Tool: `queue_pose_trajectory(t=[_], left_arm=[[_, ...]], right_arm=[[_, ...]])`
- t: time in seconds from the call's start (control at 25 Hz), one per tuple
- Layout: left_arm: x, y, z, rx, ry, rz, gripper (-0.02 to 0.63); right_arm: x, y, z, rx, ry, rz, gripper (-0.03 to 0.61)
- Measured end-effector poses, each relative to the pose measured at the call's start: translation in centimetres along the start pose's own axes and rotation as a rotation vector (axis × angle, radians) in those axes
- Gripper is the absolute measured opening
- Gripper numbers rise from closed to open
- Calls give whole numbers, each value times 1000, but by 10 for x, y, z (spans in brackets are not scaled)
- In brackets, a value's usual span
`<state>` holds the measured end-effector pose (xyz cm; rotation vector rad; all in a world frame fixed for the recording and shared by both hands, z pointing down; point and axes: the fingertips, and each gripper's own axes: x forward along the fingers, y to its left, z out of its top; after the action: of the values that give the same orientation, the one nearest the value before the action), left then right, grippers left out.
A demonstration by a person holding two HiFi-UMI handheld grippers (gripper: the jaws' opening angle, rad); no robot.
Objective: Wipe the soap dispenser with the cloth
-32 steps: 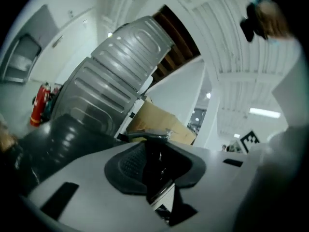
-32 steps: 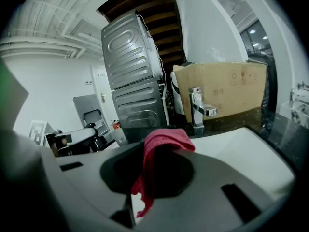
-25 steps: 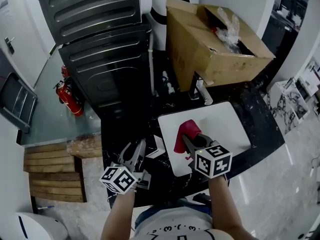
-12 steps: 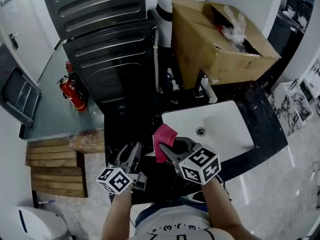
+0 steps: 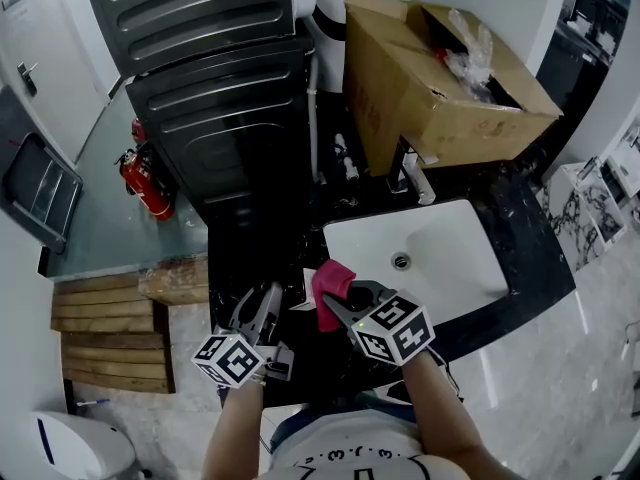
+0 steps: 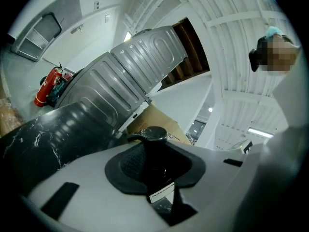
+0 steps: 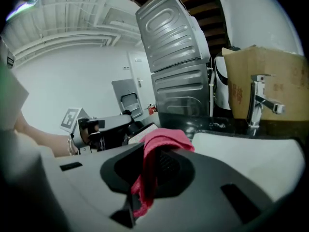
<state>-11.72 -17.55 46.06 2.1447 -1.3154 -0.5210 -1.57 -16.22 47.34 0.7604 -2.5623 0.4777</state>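
Observation:
A black pump soap dispenser with a small white label stands between the jaws of my left gripper, which is shut on its body. In the head view this gripper sits low over the black counter, left of the basin; the dark bottle is hard to make out there. My right gripper is shut on a red cloth, which bunches over its tips just right of the left gripper. In the right gripper view the cloth drapes between the jaws, and the left gripper is close ahead at left.
A white sink basin is set in the black marble counter, with a chrome faucet behind it. Behind the faucet stands an open cardboard box. Dark grey appliances, a red fire extinguisher and wooden slats lie to the left.
My right gripper has carried the red cloth leftward from over the basin to beside the left gripper. The left gripper has barely shifted and keeps its hold.

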Motion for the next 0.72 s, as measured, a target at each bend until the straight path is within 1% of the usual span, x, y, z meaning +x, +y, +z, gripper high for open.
queue_pose_trajectory(t=[0.12,0.28,0.36,0.44,0.48,0.52,0.6,0.64,0.72], left_arm=[[1,0,0,1,0,1,101],[1,0,1,-1,-1,-1,101],[1,0,0,-2,0,1,101],[0,1,-1,0,0,5,103],[0,1,-1,3,1,8,103],[0,1,-1,7,1,12,103],[-1,1,-1,12,3,15,104],[0,1,-1,16,5,15,104],[1,-1,-1,29,12,11,104]], right_arm=[[-2,-10,-9,29,15,-28,49],[-3,-13,-12,41,33,-43,49],[-5,-21,-15,42,46,-82,49],[-10,-33,-10,69,19,-142,49],[-13,-38,-3,96,-18,-152,49],[-15,-39,8,126,-68,-141,49],[-17,-33,32,180,-163,-72,49],[-15,-27,42,194,-192,-34,49],[-6,-15,56,183,-204,27,49]])
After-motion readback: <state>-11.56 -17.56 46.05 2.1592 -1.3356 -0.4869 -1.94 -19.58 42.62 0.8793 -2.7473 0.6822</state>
